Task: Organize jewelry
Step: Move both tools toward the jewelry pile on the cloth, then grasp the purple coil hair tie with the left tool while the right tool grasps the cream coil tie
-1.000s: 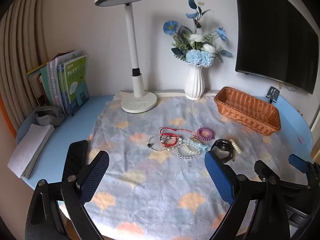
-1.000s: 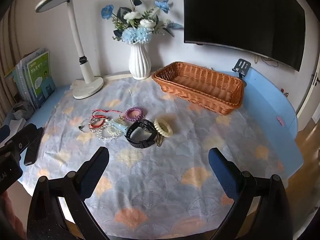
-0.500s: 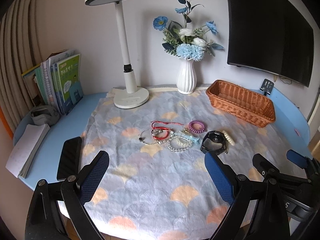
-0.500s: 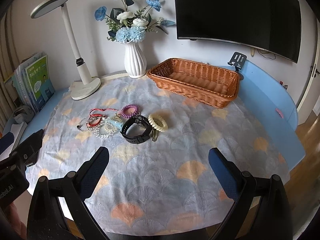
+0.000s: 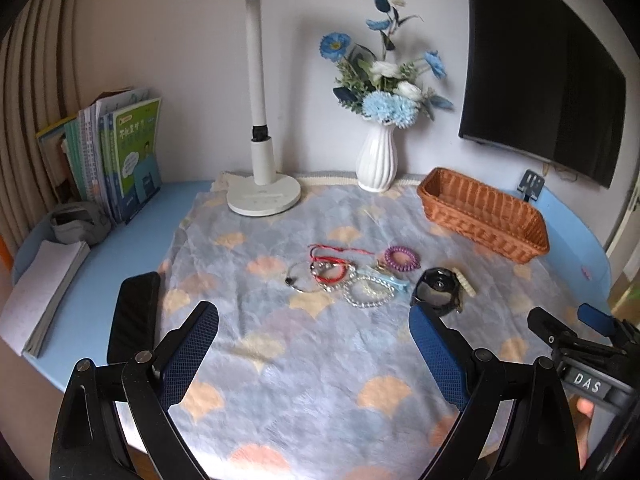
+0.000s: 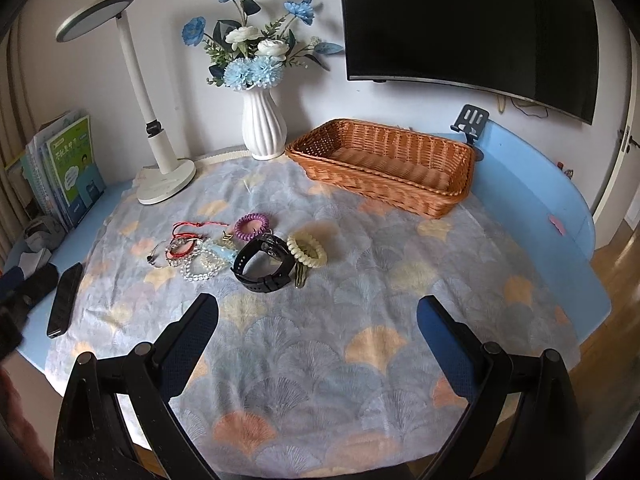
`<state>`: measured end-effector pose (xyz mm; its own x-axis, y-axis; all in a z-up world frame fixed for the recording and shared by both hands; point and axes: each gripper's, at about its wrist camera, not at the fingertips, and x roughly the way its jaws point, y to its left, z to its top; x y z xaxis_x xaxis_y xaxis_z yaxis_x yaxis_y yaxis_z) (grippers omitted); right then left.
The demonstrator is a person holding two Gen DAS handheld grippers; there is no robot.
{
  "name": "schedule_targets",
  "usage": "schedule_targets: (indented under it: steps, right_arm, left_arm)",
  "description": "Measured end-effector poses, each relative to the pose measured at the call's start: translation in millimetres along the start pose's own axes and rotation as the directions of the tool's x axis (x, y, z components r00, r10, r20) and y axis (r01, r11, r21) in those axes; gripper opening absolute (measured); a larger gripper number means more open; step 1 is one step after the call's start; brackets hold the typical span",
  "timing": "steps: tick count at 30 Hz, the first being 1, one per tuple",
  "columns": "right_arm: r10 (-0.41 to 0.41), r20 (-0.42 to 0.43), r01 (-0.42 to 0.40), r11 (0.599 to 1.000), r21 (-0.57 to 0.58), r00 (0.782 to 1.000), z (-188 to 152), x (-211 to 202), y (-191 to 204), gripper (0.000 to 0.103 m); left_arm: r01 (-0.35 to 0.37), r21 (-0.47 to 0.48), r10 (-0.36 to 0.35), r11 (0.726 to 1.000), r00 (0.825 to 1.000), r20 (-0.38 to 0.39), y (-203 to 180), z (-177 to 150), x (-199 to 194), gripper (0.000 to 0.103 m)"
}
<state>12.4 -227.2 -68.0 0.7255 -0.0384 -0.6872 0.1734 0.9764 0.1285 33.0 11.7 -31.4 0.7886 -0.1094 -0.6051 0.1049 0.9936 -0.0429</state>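
Ahead of the left claw, whose pads are blue mesh on black arms, the cloth shows a grey-blue fan pattern with peach and pale-yellow shells over a light blue tabletop. Beyond the right claw lie a black watch, cream coil tie, purple coil tie, red cord bracelet and orange-brown wicker basket.

Home room: desk lamp, flower vase, wall TV, books.
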Motion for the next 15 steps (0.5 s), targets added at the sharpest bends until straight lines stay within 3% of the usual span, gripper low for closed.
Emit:
schedule_targets:
  steps: [3, 7, 10, 13, 14, 15]
  right_arm:
    - [0.015, 0.025, -0.014, 0.999, -0.038, 1.0, 2, 4, 3, 0.101]
    - [0.023, 0.033, -0.02, 0.994, -0.106, 0.999, 7, 16, 9, 0.1]
    - [0.058, -0.009, -0.059, 0.989, -0.138, 0.998, 11, 34, 12, 0.09]
    - [0.101, -0.043, -0.107, 0.982, -0.154, 0.994, 13, 50, 13, 0.081]
    - [0.106, -0.051, -0.113, 0.981, -0.158, 0.993, 14, 54, 12, 0.07]
    - [0.117, -0.07, -0.128, 0.977, -0.169, 0.991, 17, 60, 11, 0.062]
  left_arm:
    - [0.065, -0.032, -0.065, 0.997, 0.998, -0.008, 27, 2, 9, 0.097]
    - [0.045, 0.004, -0.045, 0.999, 0.998, -0.033, 47, -2, 31, 0.096]
    - [0.139, -0.008, -0.139, 0.99, 0.986, -0.089, 58, -5, 55, 0.095]
    - [0.167, -0.005, -0.166, 0.986, 0.973, -0.159, 55, -7, 87, 0.08]
    - [0.177, 0.008, -0.172, 0.984, 0.967, -0.189, 50, -8, 97, 0.07]
    - [0.192, 0.022, -0.183, 0.981, 0.958, -0.22, 44, -9, 108, 0.066]
